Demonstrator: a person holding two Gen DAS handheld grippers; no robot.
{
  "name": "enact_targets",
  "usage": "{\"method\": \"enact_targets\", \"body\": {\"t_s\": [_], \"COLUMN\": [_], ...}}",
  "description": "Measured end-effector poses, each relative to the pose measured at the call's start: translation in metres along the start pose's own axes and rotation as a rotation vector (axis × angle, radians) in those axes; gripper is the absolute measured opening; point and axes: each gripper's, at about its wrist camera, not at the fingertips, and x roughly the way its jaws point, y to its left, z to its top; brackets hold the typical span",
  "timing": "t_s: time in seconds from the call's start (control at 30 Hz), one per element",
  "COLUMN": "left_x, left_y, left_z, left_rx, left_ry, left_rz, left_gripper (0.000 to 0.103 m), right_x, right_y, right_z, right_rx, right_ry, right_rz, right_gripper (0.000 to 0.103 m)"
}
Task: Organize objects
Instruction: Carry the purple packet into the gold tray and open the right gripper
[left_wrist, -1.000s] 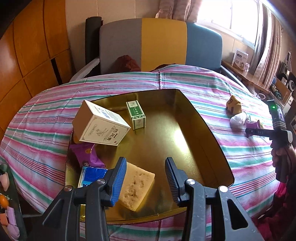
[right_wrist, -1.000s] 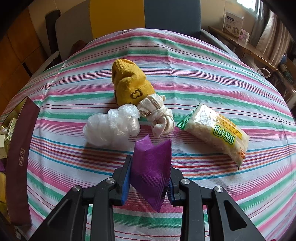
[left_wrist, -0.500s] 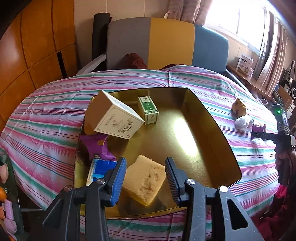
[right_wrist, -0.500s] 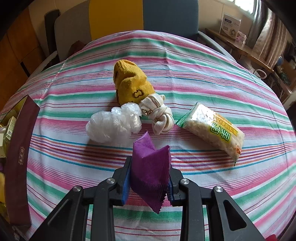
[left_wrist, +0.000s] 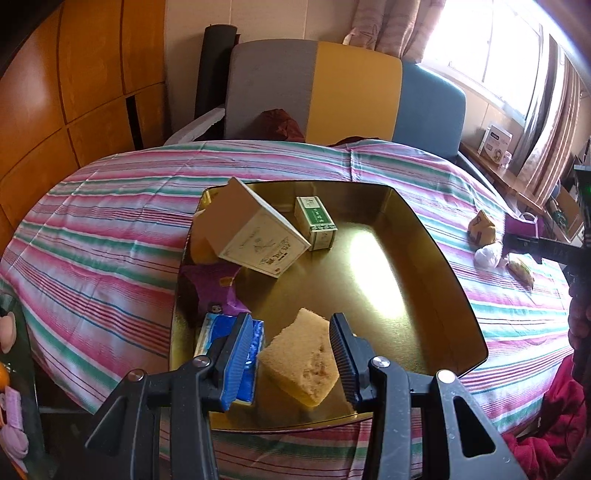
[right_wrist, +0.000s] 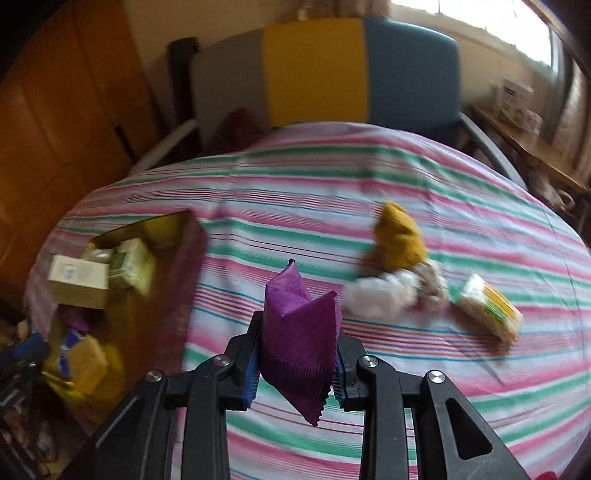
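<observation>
1. Purple cloth (right_wrist: 300, 336) is hanging pinched between the closed jaws of the right gripper (right_wrist: 295, 363), above the striped tablecloth (right_wrist: 424, 413).
2. Blur is smearing the yellow sock (right_wrist: 399, 236) and snack packet (right_wrist: 491, 312) behind it.
3. Left gripper (left_wrist: 291, 354) is hovering open, empty, over the sponge (left_wrist: 306, 360) in the gold tray (left_wrist: 436, 258).
4. Its blue pad is partly covering a blue packet (left_wrist: 212, 334).

Each wrist camera looks steeply down along its gripper fingers at the striped worktop (left_wrist: 110, 229); both views share the gold tray (left_wrist: 436, 258).
</observation>
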Motion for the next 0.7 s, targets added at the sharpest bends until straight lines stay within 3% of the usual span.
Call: {"method": "enact_targets", "body": {"t_s": [0.33,0.5,0.7], "left_x": [-0.006,-0.002,0.002], "left_y": [0.033,0.044,0.051], "left_z": [0.0,-0.002,-0.004], "left_rx": [-0.07,-0.09,-0.1], "left_ry": [-0.013,-0.002,0.0], "left_rz": [0.036,0.049,0.058], "left_gripper": [0.043,0.043,0.043], "right_x": [0.028,0.079,0.119], "right_y": [0.146,0.196,0.221], "right_z": [0.001,-0.01,-0.019], "right_rx": [-0.188,-0.204,-0.168], "right_ry": [0.068,0.178,0.25], "right_rz": [0.248,0.275,0.301], "right_gripper": [0.031,0.032,0.04]}}
